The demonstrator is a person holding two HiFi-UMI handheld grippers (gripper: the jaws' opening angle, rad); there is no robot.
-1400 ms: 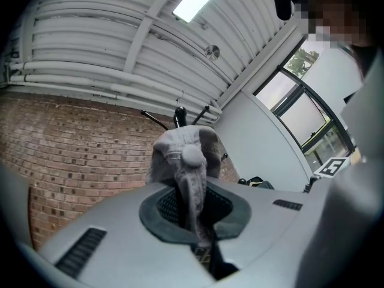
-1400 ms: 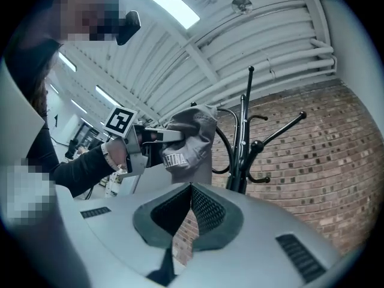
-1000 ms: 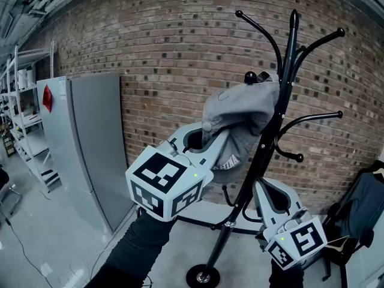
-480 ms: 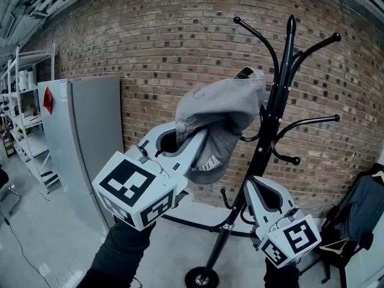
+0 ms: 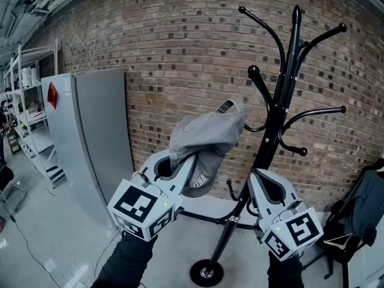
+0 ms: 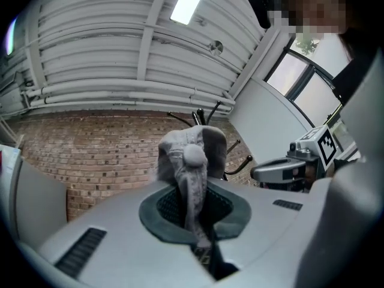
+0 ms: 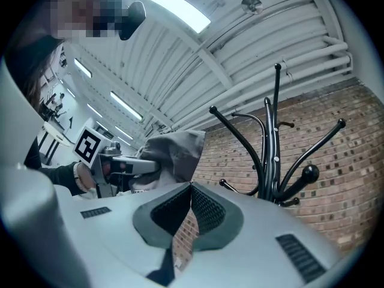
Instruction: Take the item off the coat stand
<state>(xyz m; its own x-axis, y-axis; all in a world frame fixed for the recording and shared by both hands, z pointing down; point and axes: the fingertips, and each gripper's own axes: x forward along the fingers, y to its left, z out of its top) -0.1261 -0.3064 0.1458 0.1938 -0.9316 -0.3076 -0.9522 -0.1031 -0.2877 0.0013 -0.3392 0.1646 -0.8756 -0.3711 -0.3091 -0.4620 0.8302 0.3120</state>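
A grey cap [image 5: 204, 140] hangs free in the air to the left of the black coat stand [image 5: 287, 95], touching none of its hooks. My left gripper [image 5: 182, 162] is shut on the cap's edge from below. In the left gripper view the cap's fabric [image 6: 192, 155] is pinched between the jaws of the left gripper [image 6: 193, 204], with the stand's hooks [image 6: 201, 116] behind it. My right gripper [image 5: 268, 183] is lower right, close to the stand's pole, shut with nothing in it. The right gripper view shows the right gripper [image 7: 191, 188], the cap [image 7: 174, 152] at left and the stand [image 7: 275, 155] ahead.
A brick wall [image 5: 180, 53] lies behind the stand. A tall grey cabinet [image 5: 90, 137] stands at left, with metal shelving [image 5: 27, 119] beyond it. The stand's round base [image 5: 206, 273] rests on the floor. A dark bag or chair [image 5: 366, 203] sits at far right.
The cap has come off the stand's hook and moved left and down with my left gripper. The right gripper has stayed near the pole.
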